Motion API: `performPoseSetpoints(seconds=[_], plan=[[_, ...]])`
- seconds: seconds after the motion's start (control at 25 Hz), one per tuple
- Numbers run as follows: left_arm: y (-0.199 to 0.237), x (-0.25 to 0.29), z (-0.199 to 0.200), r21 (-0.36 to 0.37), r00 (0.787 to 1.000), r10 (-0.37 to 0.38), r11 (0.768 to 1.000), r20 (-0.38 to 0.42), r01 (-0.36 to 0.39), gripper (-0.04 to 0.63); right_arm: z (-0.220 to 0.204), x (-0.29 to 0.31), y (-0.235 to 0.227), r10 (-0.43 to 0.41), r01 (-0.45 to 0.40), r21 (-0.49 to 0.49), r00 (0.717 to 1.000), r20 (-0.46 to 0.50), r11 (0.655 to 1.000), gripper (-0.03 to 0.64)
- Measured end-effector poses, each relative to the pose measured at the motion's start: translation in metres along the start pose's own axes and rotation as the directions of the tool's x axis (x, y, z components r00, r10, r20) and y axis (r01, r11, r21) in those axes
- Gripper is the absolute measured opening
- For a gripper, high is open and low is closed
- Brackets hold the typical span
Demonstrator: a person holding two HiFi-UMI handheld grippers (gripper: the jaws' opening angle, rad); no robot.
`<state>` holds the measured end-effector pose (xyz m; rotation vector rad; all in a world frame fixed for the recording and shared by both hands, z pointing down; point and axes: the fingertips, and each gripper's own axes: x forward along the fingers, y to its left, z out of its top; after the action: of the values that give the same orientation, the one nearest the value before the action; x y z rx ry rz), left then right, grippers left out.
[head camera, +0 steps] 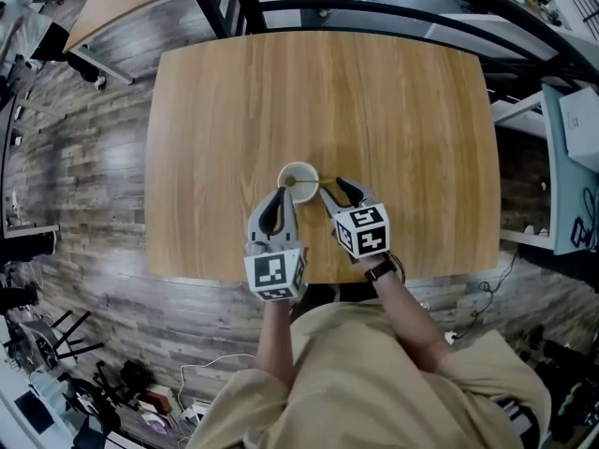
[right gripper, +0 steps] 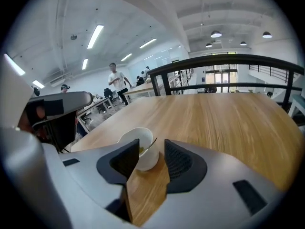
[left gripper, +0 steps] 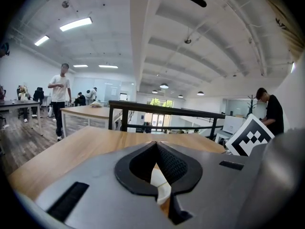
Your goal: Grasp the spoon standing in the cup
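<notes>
White cup on the surface, spoon leaning on its rim, bowl hidden inside. Right claw gapes just short of the cup; left claw clamps its wall.

White cup; pale, straight-grained wood counter; grey left claw and right claw, black ribbed pads; black-and-white square markers on cubes; grey-brown plank floor.

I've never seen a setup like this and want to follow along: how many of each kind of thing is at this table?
Cup: 1
Spoon: 1
Grippers: 2, the left gripper and the right gripper
Total: 4
</notes>
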<state>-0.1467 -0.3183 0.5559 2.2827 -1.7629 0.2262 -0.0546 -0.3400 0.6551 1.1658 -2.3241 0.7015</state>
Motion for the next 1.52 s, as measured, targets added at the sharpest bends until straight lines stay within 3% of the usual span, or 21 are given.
performPoseSetpoints(seconds=[0.2, 0.56, 0.92, 1.52], plan=[[-0.002, 0.006, -0.007, -0.028, 1.0, -0.012, 1.0, -0.016, 0.011, 0.005, -0.003, 0.014, 0.0, 0.013, -0.013, 0.034, 1.0, 0.012, 0.999, 0.141], [0.004, 0.009, -0.007, -0.03, 1.0, -0.006, 1.0, -0.022, 0.005, 0.005, 0.0, 0.021, 0.002, -0.001, -0.001, 0.066, 0.999, 0.036, 0.998, 0.031], [0.007, -0.003, -0.007, -0.022, 1.0, 0.008, 1.0, -0.019, -0.008, 0.005, 0.01, 0.009, 0.012, 0.008, -0.011, 0.038, 0.997, 0.075, 0.999, 0.017], [0.004, -0.032, 0.026, 0.022, 0.999, 0.017, 1.0, 0.047, -0.018, 0.005, 0.053, -0.046, 0.025, -0.004, 0.012, -0.034, 0.979, 0.205, 0.999, 0.017]])
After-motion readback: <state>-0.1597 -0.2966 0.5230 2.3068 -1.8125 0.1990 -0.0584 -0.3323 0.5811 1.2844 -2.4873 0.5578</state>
